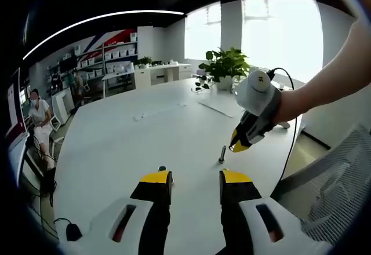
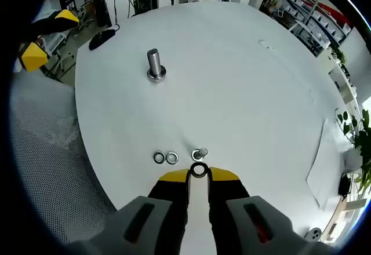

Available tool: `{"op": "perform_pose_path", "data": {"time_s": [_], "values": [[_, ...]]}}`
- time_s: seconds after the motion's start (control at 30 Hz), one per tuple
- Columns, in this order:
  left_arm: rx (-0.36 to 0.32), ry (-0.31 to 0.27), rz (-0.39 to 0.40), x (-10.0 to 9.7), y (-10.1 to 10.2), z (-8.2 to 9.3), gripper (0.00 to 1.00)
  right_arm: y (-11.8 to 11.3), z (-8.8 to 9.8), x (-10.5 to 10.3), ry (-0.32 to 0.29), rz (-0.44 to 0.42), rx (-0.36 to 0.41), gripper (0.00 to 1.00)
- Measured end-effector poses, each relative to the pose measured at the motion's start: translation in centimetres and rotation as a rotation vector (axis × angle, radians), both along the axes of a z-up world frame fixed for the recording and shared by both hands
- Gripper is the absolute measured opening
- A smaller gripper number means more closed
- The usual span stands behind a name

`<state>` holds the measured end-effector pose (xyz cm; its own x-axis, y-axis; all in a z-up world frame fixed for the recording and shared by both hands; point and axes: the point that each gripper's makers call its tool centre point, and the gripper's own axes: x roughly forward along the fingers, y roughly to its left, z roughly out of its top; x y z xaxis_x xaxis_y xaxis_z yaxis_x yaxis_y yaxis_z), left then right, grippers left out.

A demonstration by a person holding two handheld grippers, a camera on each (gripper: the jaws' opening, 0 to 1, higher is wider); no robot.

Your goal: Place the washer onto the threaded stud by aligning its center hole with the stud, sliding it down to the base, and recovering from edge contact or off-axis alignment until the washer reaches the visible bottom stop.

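Right gripper (image 2: 199,172) pinches washer (image 2: 199,170) by its edge; left gripper (image 1: 196,181) released (idle). Washer could tilt, catching stud (image 2: 154,65) threads.

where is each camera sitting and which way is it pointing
Left gripper view: rides on the left gripper, looking level across the white table toward shelves and windows; the person's forearm holds the right gripper near the threaded stud.
Right gripper view: rides on the right gripper, looking down at the table; its jaws pinch a washer, with spare washers beside; the left gripper shows at the far edge.
Shared: table, threaded stud, both grippers.
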<state>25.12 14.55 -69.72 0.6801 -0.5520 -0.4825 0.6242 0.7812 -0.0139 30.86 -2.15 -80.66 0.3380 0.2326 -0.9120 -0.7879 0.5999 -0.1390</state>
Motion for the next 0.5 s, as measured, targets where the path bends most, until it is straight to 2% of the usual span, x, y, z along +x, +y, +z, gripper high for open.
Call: {"op": "perform_pose_path", "data": {"time_s": [0.5], "values": [[0.004, 0.000, -0.004, 0.0, 0.0, 0.0, 0.31, 0.7, 0.1, 1.1, -0.011, 0.032, -0.011, 0.13]]}}
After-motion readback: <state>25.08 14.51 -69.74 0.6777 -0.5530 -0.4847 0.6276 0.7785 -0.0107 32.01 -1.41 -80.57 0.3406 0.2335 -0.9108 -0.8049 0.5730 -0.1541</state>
